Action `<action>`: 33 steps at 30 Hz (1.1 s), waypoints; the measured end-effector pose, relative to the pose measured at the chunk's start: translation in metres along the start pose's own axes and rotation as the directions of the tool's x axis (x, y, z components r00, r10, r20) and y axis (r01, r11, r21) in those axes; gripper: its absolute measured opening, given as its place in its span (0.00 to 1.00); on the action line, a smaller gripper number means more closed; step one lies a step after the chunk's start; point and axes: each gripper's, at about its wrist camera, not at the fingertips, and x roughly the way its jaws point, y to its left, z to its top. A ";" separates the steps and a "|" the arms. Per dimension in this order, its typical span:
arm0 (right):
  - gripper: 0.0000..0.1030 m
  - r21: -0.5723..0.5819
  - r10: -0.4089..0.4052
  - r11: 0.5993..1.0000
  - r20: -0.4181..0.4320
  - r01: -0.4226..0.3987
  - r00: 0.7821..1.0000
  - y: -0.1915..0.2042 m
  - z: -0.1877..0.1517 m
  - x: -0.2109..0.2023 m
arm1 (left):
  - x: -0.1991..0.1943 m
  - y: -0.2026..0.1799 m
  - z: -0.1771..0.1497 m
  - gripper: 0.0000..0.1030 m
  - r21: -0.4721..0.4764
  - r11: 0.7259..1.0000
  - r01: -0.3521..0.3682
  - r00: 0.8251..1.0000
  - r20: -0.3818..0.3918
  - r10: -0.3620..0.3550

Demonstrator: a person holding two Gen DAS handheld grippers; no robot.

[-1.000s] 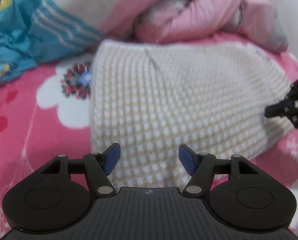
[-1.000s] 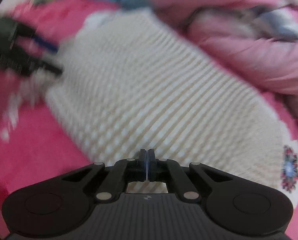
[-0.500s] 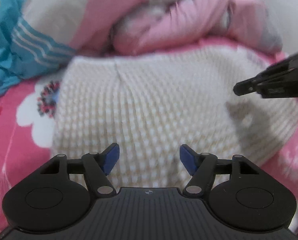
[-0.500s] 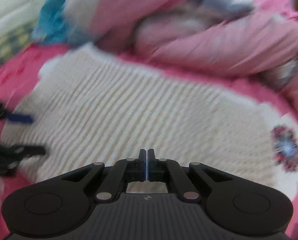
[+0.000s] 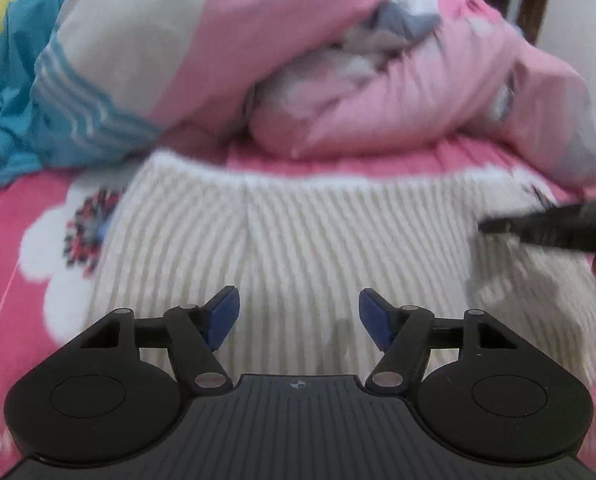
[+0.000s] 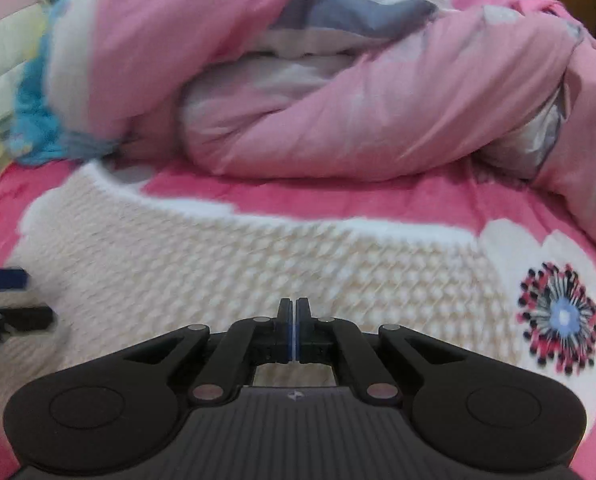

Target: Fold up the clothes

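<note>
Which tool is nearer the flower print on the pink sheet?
Left. The flower print lies just off the sweater's left edge, on the left tool's side; the right tool works the sweater's opposite end.

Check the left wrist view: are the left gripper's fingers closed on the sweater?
No, the left gripper is open, its blue pads spread wide above the cream sweater.
</note>
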 end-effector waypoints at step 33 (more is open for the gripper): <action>0.00 0.059 -0.036 0.998 0.170 0.026 0.985 0.017 0.054 0.002 | 0.083 -0.002 0.059 0.82 -0.200 0.961 -0.193 0.953 -0.273 0.134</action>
